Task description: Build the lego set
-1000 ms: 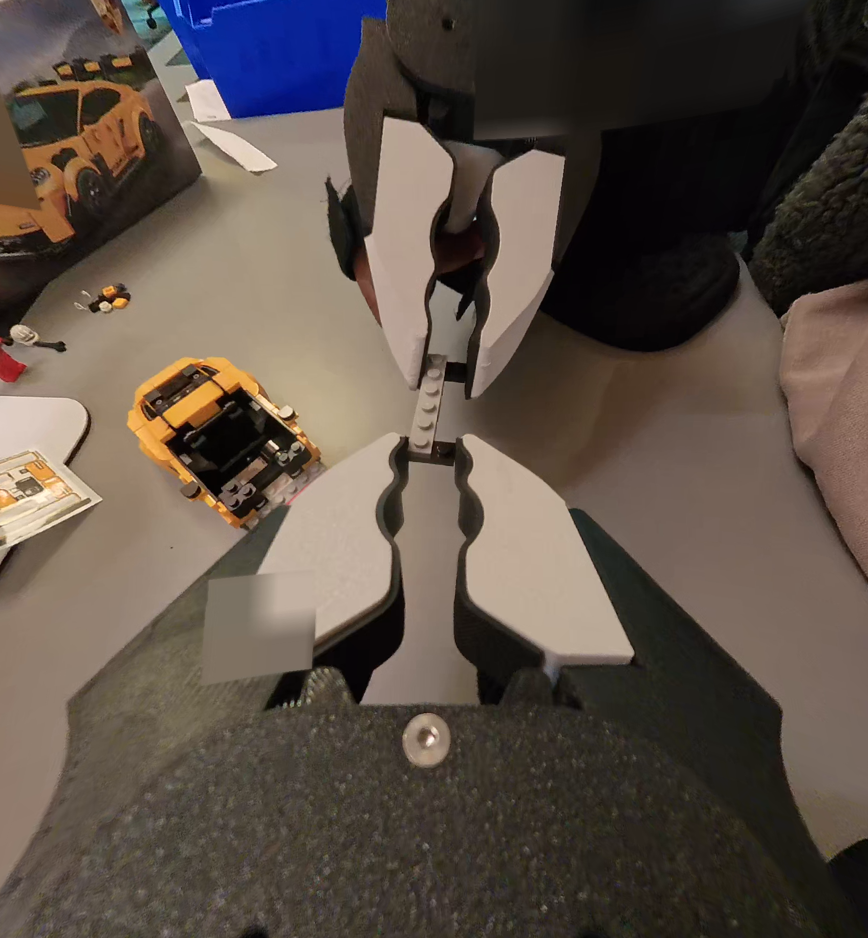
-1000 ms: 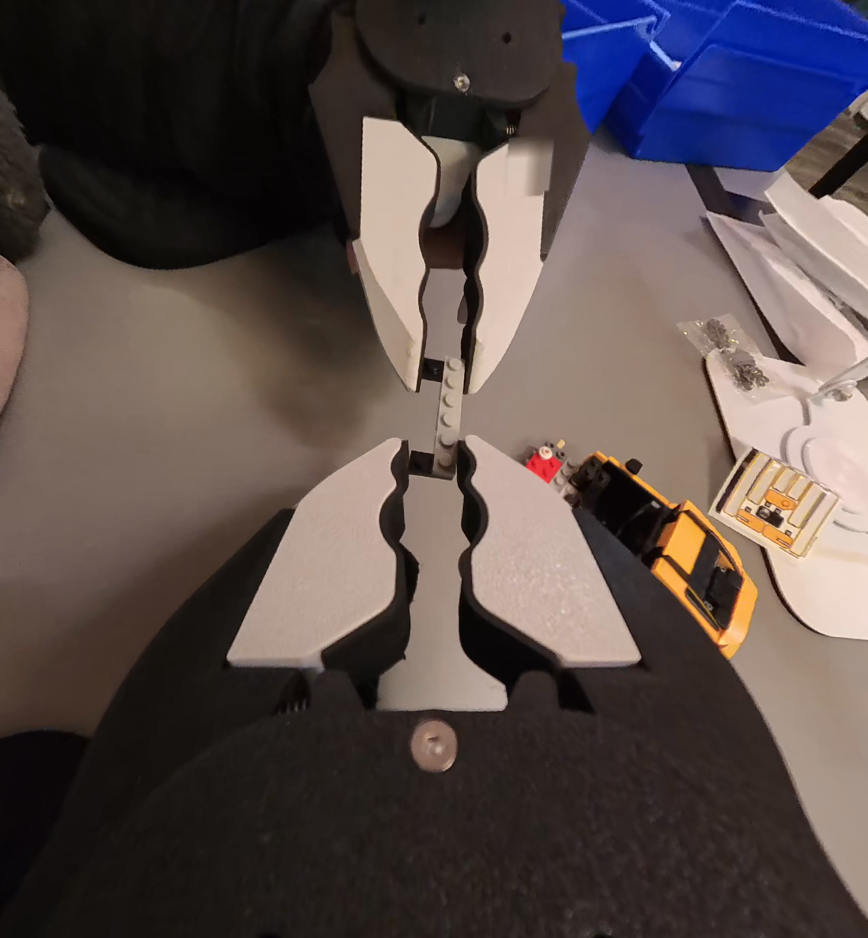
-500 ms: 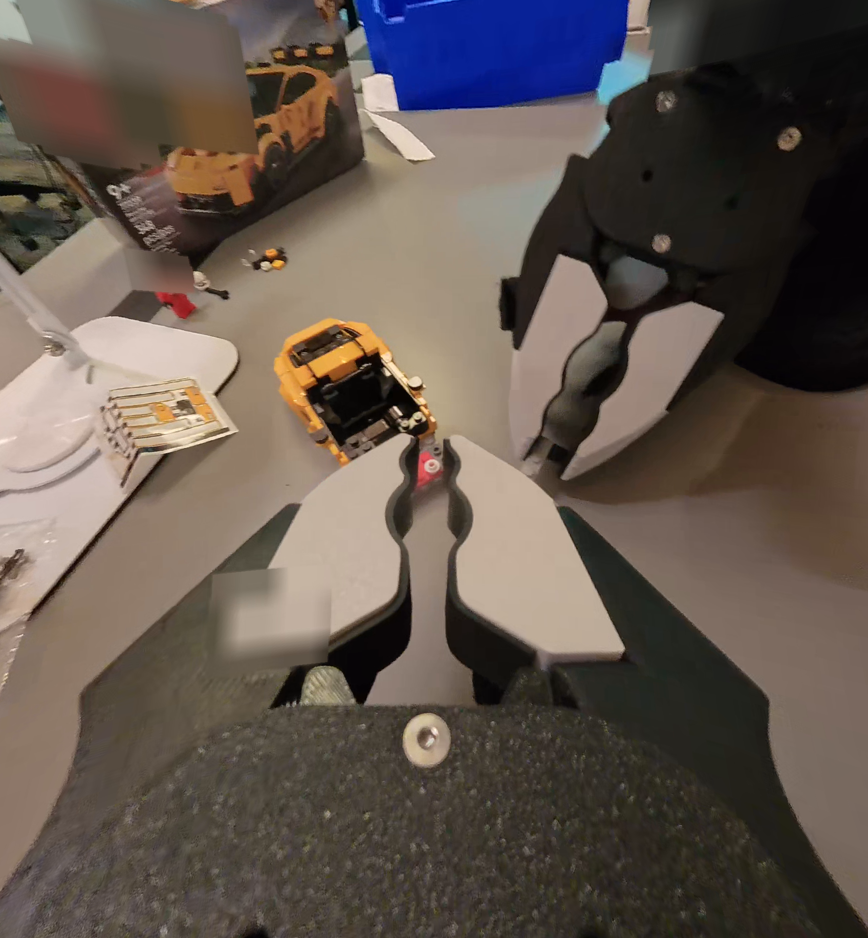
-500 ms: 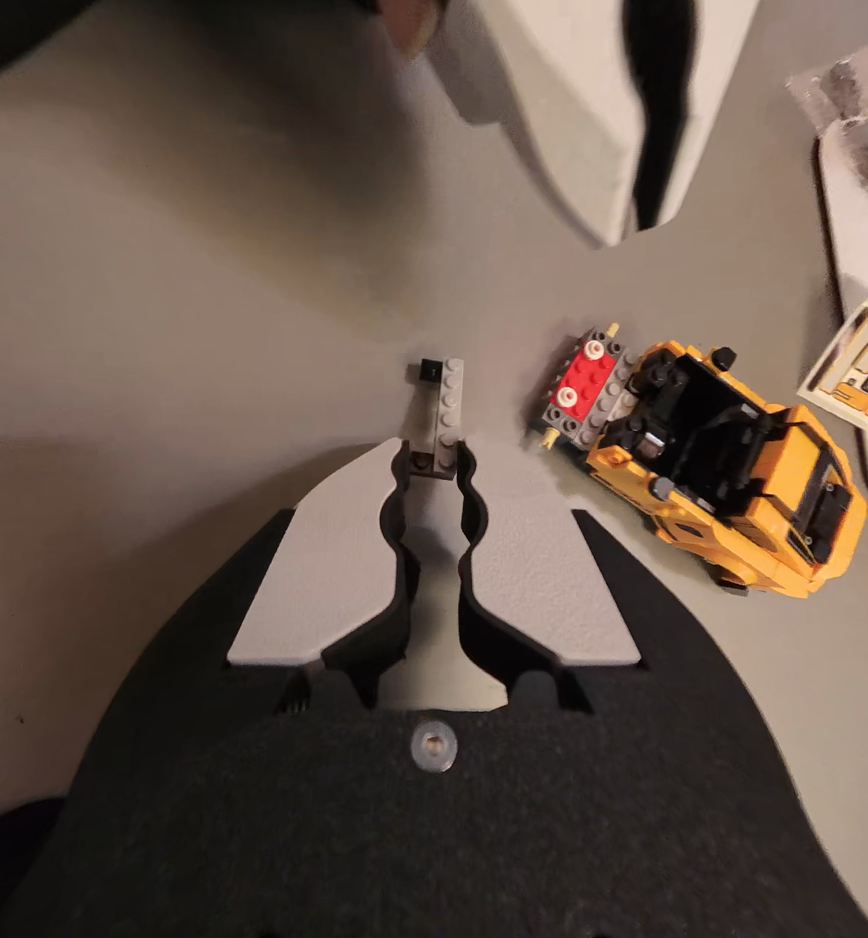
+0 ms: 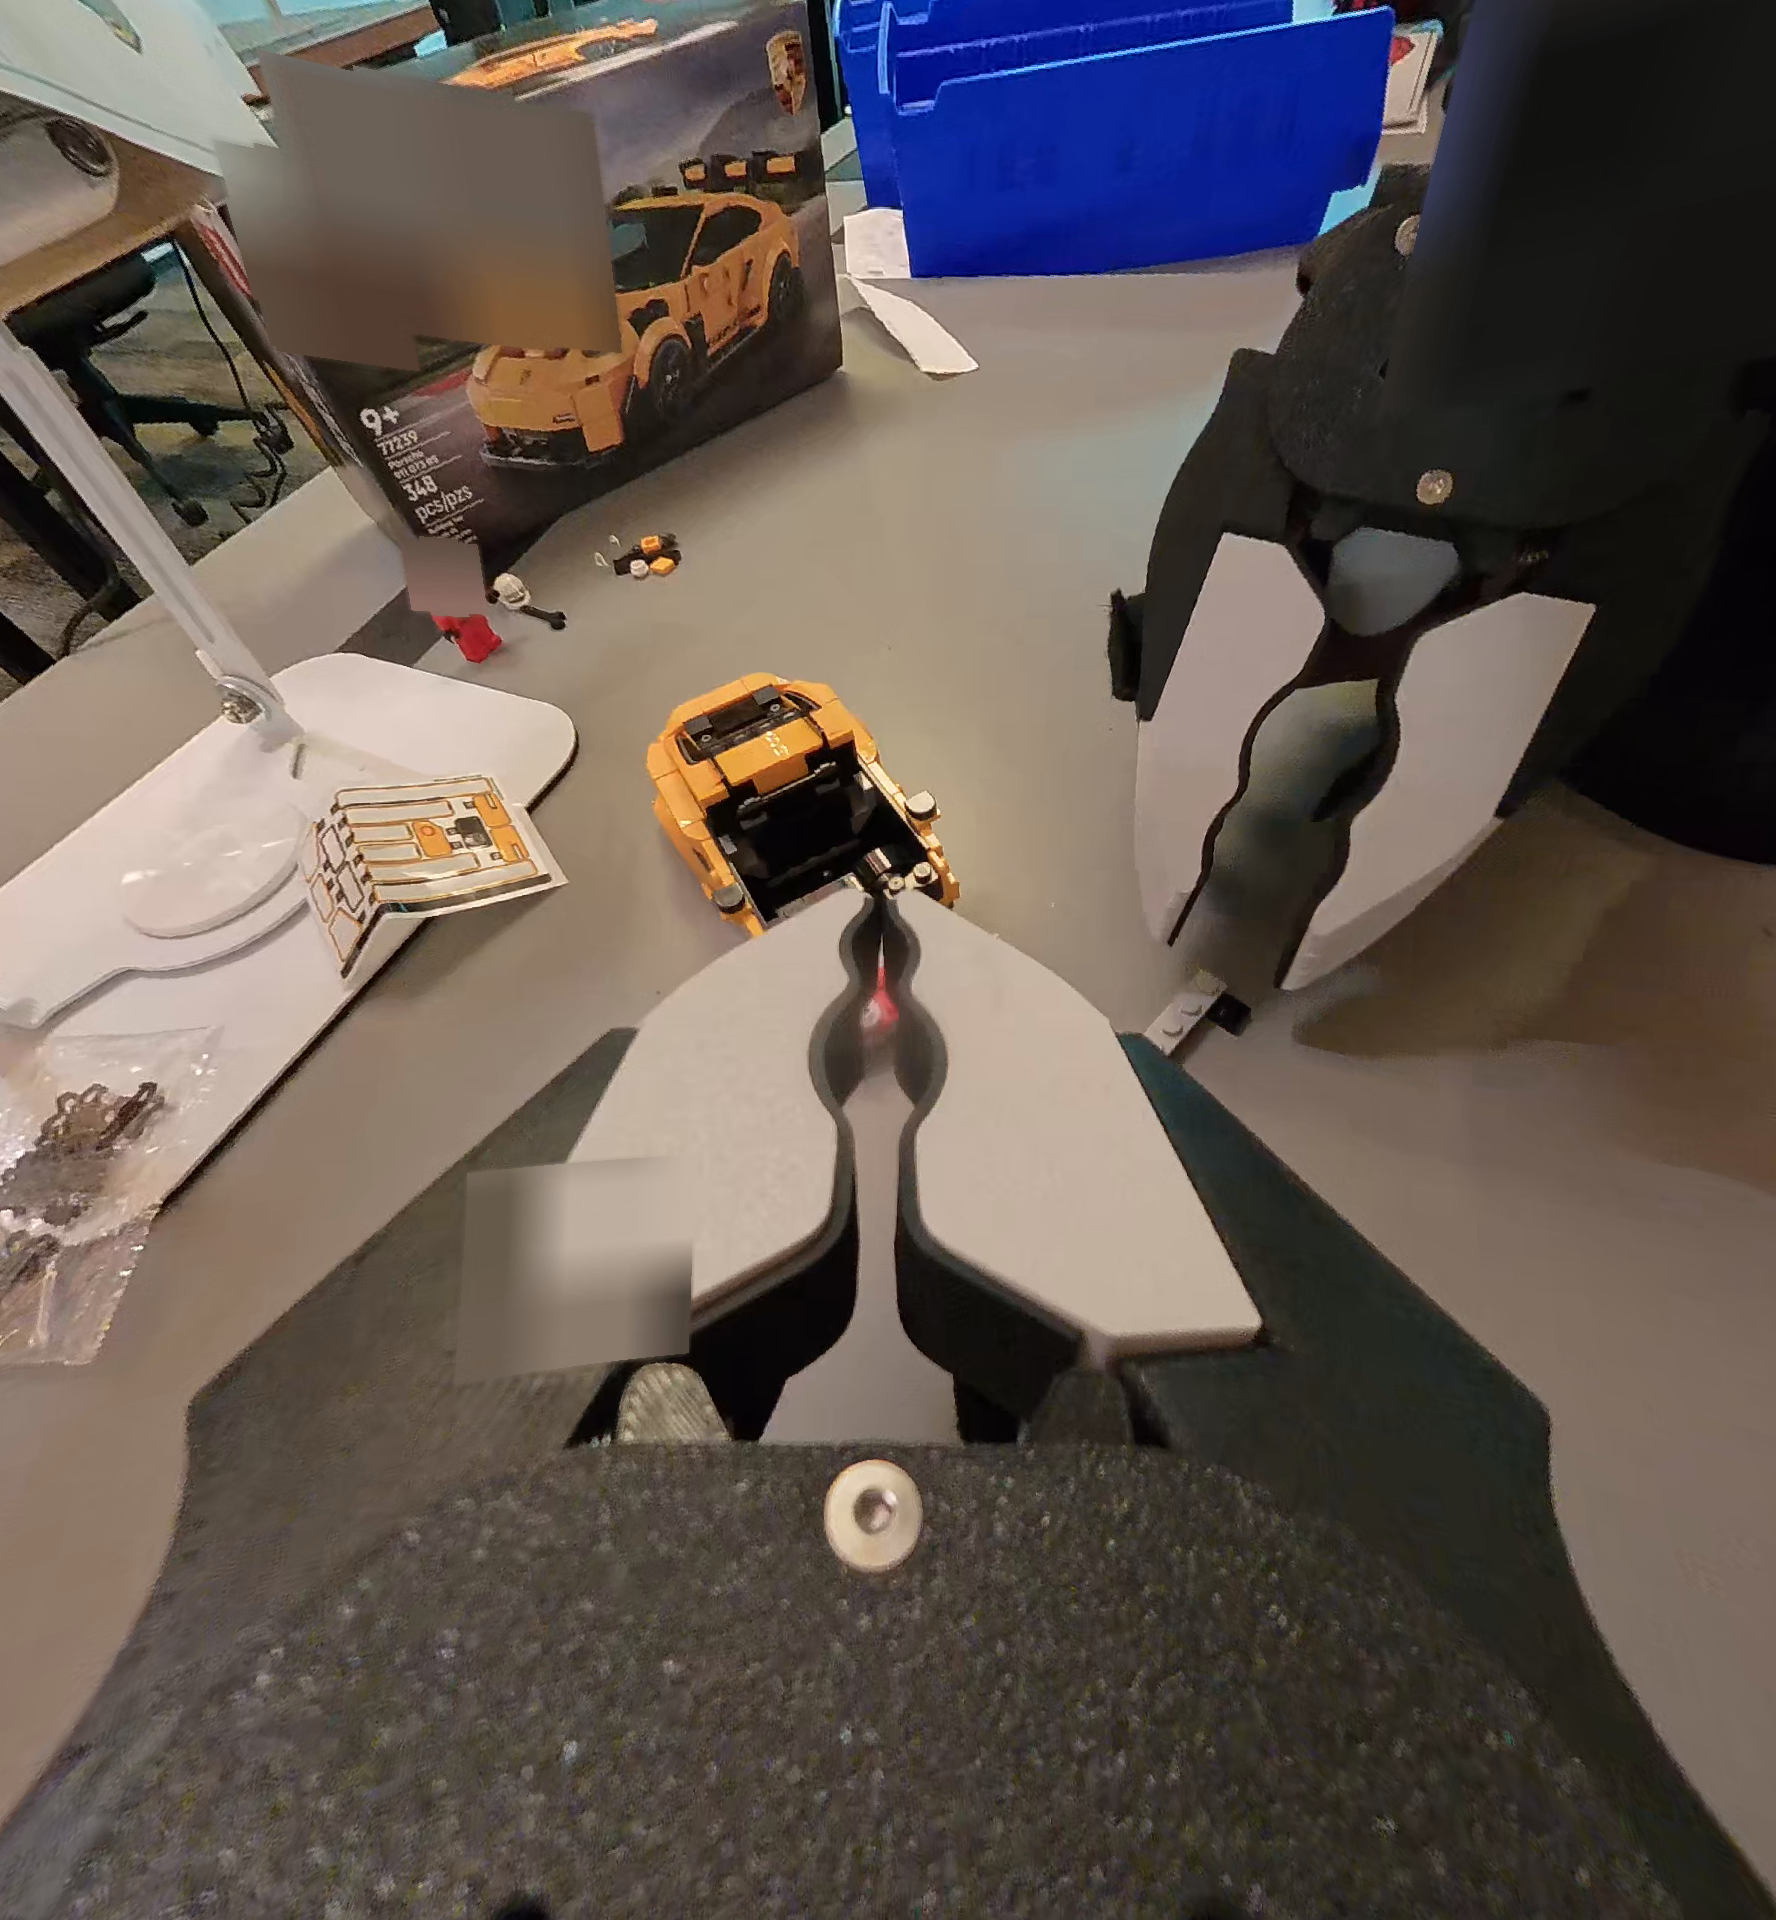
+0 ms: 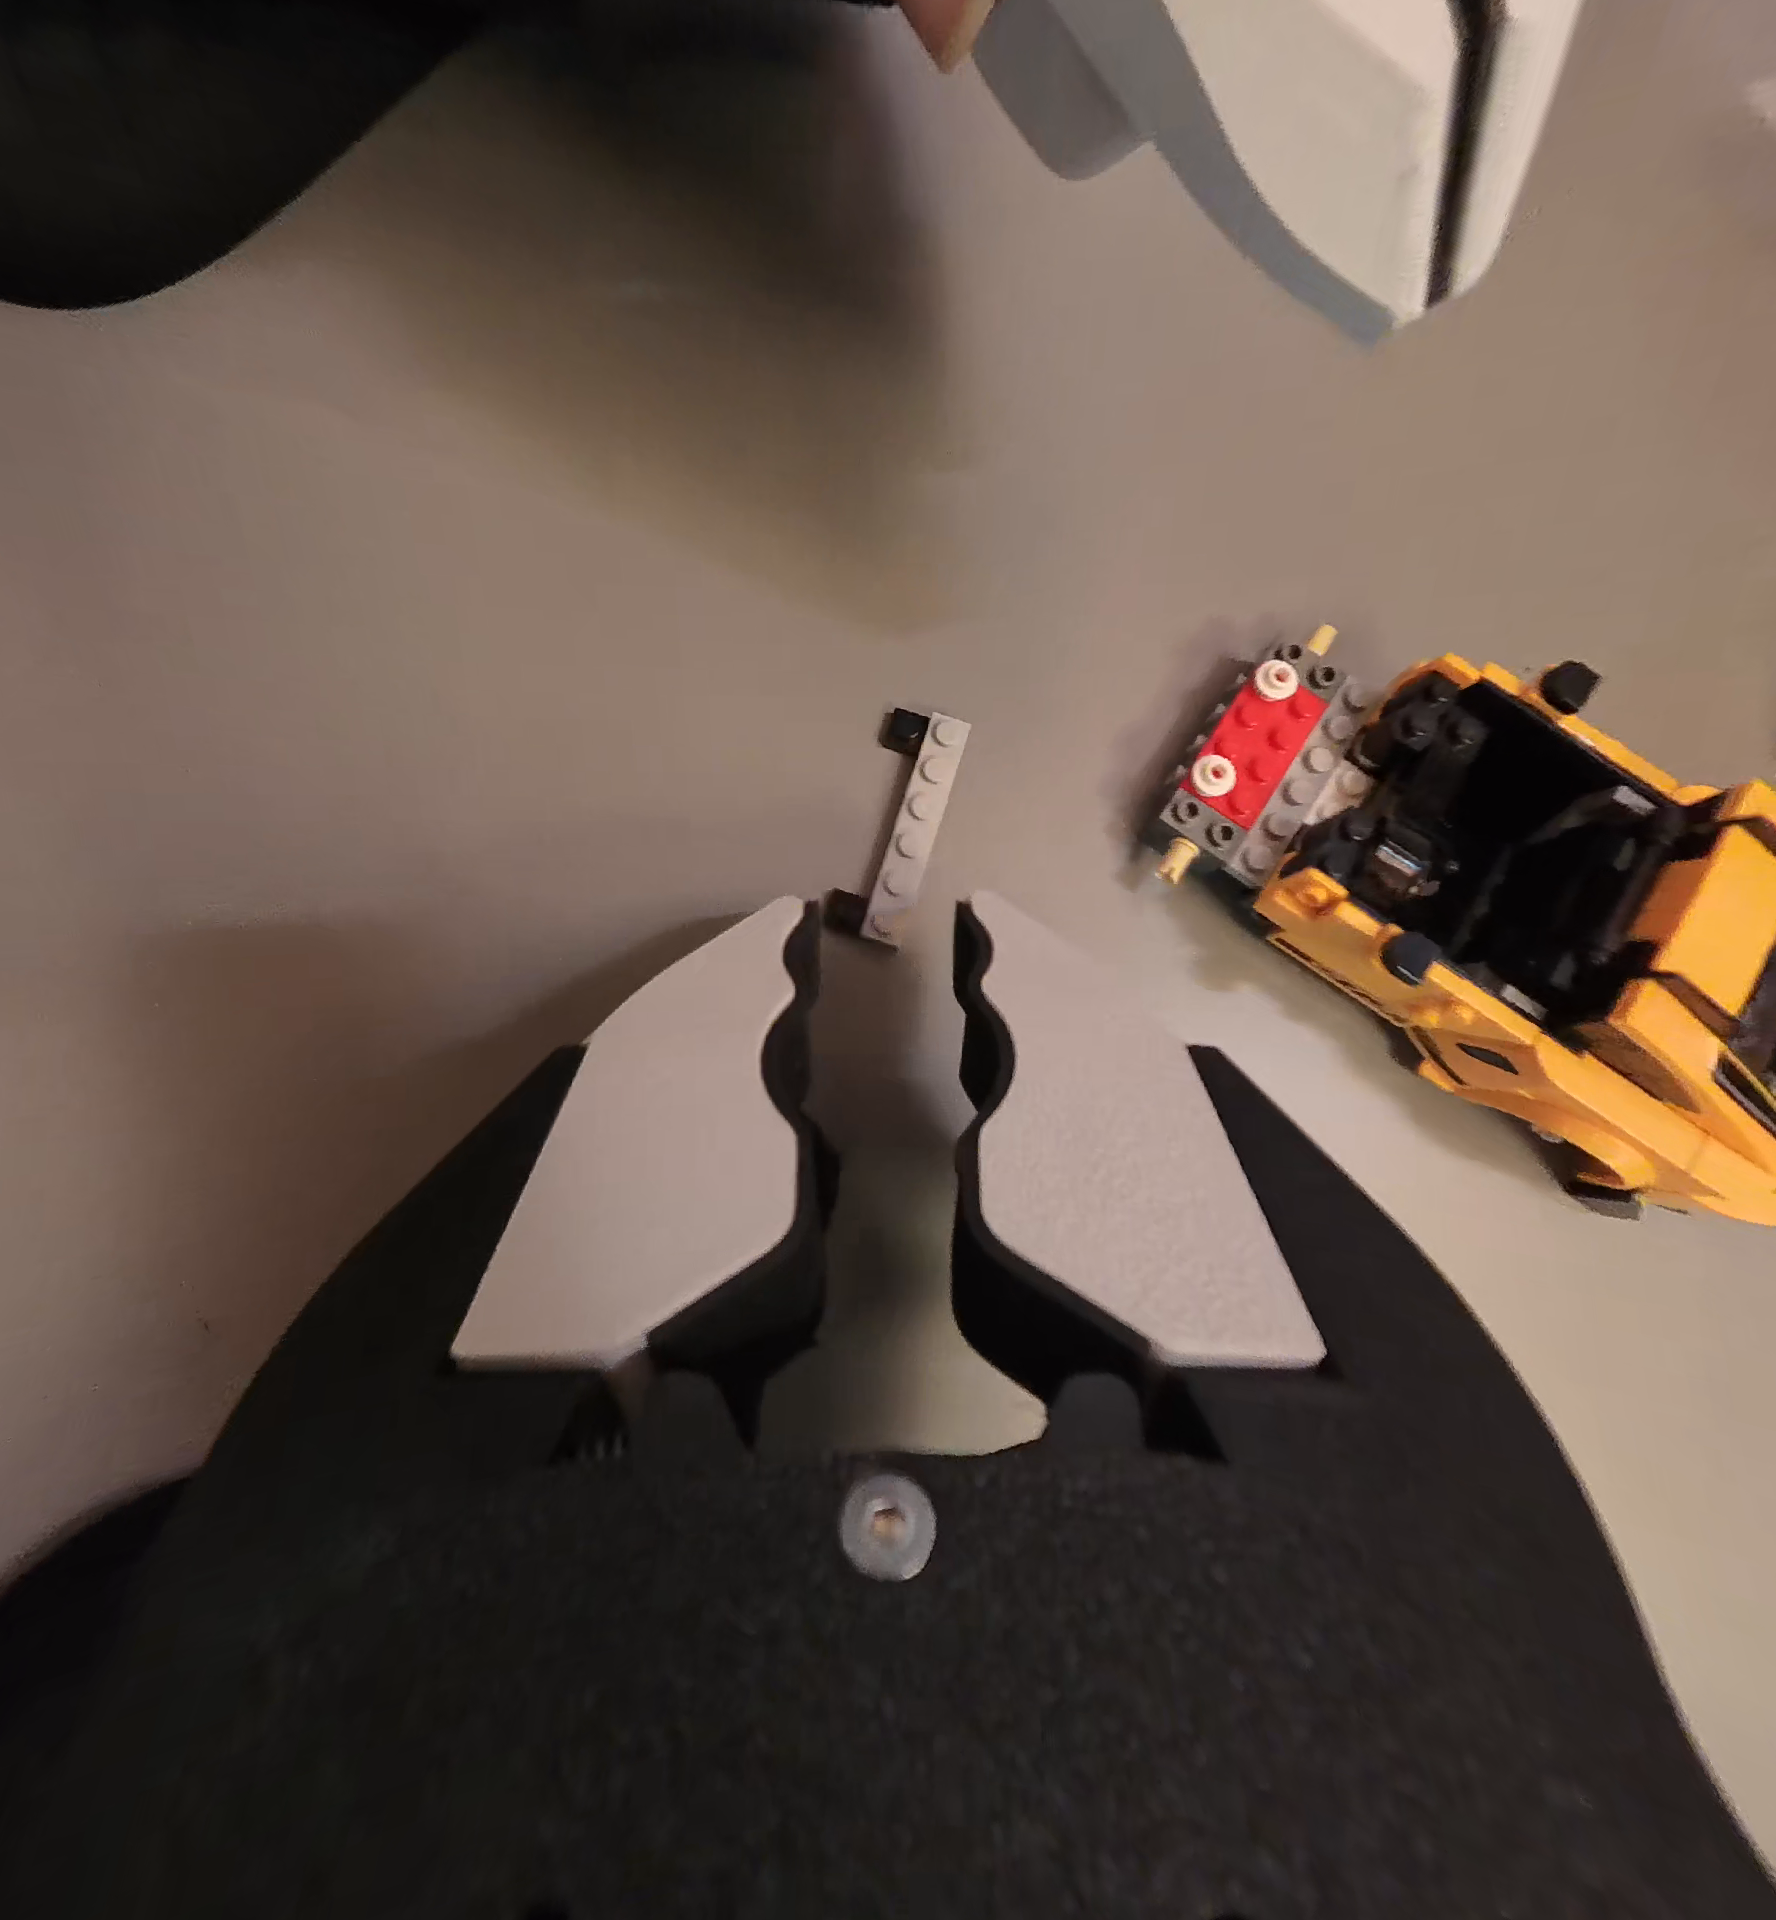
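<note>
A partly built orange Lego car (image 5: 790,790) stands on the grey table; its red and grey rear chassis (image 6: 1258,753) is bare. A long grey plate (image 6: 915,821) with small black pieces at both ends lies flat on the table. My right gripper (image 6: 886,906) is open, its tips on either side of the plate's near end and not gripping it. In the left wrist view the right gripper (image 5: 1227,961) stands just above the plate (image 5: 1190,1023). My left gripper (image 5: 879,906) is shut and empty, over the car's rear; it also shows in the right wrist view (image 6: 1429,301).
The Lego box (image 5: 593,312) and blue bins (image 5: 1123,135) stand at the back. A white lamp base (image 5: 240,831) with a sticker sheet (image 5: 427,852) and a bag of small parts (image 5: 42,1195) lie at the left. A red minifigure (image 5: 468,629) and loose pieces (image 5: 645,556) lie near the box. One gripper's finger ends stand about 10 centimetres off the other's.
Both grippers held the grey plate between them in the air. The left one let go, swung over the car's rear and shut. The right one lowered the plate to the table and opened.
</note>
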Tool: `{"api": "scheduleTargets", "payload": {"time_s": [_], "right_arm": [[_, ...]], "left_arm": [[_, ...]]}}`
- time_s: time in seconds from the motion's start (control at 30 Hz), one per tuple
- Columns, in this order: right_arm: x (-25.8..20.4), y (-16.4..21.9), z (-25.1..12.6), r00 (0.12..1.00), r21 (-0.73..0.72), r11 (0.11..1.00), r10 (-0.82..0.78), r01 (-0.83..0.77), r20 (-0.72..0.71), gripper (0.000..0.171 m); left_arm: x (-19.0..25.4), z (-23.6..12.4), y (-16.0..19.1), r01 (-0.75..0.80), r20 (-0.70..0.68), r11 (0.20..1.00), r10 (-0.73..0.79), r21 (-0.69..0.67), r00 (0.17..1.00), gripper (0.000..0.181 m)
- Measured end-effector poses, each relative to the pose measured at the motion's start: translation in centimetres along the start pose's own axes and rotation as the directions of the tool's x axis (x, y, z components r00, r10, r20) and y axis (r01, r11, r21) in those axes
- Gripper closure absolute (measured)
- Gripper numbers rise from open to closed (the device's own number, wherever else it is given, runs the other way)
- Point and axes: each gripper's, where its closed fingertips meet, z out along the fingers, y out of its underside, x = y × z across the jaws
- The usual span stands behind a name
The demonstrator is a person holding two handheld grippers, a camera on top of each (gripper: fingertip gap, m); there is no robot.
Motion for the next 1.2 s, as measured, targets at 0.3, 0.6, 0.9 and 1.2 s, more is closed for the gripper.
{"api": "scheduleTargets", "payload": {"time_s": [0.3, 0.6, 0.9, 1.2], "right_arm": [[-0.6, 0.7, 1.2, 0.998, -0.058, 0.997, 0.049, -0.048, 0.025, 0.163], [1.8, -3.4, -2.0, 0.996, 0.254, 0.965, 0.076, -0.064, -0.039, 0.153], [12.6, -3.2, -13.5, 0.692, 0.747, 0.664, 0.557, -0.04, -0.458, 0.171], [13.7, -0.4, -15.0, 0.548, 0.775, 0.629, 0.67, -0.062, -0.501, 0.171]], "left_arm": [[-0.8, -0.4, -0.6, 0.024, 0.041, 0.999, -0.025, 0.043, 0.999, 0.181], [-1.4, -0.8, -1.3, 0.023, 0.083, 0.996, -0.03, 0.087, 0.996, 0.181], [-2.9, -4.0, -4.4, 0.06, 0.209, 0.965, -0.116, 0.257, 0.971, 0.181], [-6.1, -10.9, -4.2, 0.126, 0.42, 0.888, -0.33, 0.442, 0.845, 0.181]]}}
